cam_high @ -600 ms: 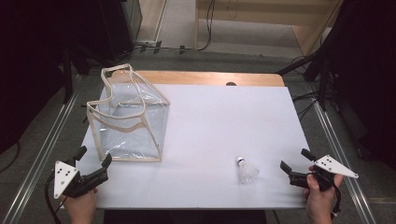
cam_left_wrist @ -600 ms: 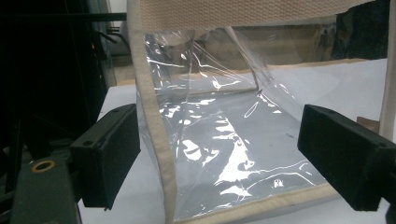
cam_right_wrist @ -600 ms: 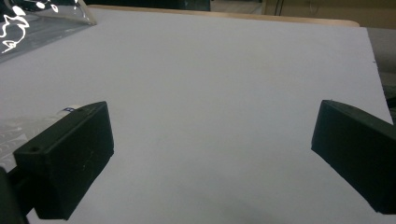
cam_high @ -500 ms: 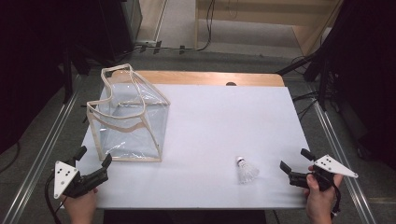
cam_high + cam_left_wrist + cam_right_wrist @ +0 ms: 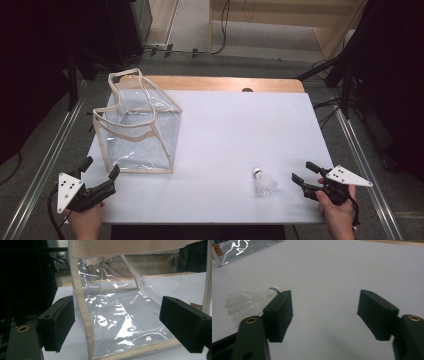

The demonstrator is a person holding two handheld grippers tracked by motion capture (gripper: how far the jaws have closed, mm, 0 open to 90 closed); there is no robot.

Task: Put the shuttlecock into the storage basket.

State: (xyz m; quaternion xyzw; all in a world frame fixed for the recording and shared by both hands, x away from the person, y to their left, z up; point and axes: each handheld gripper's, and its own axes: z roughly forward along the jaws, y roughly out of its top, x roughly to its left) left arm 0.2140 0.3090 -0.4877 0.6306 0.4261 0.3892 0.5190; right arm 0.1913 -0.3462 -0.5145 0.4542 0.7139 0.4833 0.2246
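1. Looking down from the high view: shuttlecock [image 5: 264,183] lies on the white worktop [image 5: 235,130], lower right of frame, just left of the right gripper [image 5: 306,175], jaws open. Clear bag [image 5: 137,125] stands at left; left gripper [image 5: 100,172] sits near its lower corner, jaws open.
2. Left gripper view: bag's taped corner edge [image 5: 83,315] stands between the spread jaws. Judgement: close on the tape, not the slippery film.
3. Right gripper view: shuttlecock [image 5: 249,302] lies left, partly behind one jaw. Swing left to centre it, then pinch gently.
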